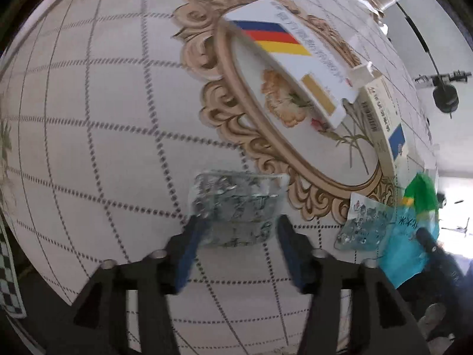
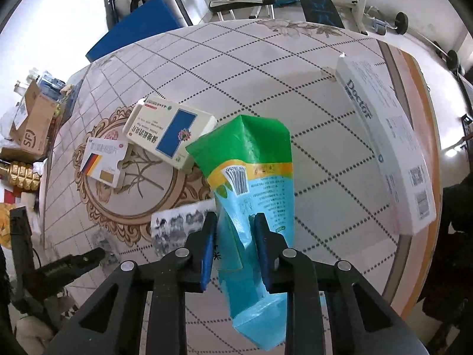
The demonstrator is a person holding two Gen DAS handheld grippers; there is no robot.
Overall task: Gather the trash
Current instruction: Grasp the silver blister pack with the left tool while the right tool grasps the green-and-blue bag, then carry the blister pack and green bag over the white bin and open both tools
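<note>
Your right gripper (image 2: 233, 248) pinches the blue-green bag (image 2: 251, 195), lifted off the tablecloth (image 2: 310, 94). Your left gripper (image 1: 236, 236) is spread, fingers either side of a clear crinkly wrapper (image 1: 236, 204) w/o pressing it. A 2nd wrapper (image 2: 177, 224) lies nearby; two med boxes (image 2: 168, 130) sit on the floral medallion.

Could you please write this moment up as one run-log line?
right tool: shut on blue-green bag, lifted | left tool: open around clear wrapper on table | medicine boxes: uncollected
</note>
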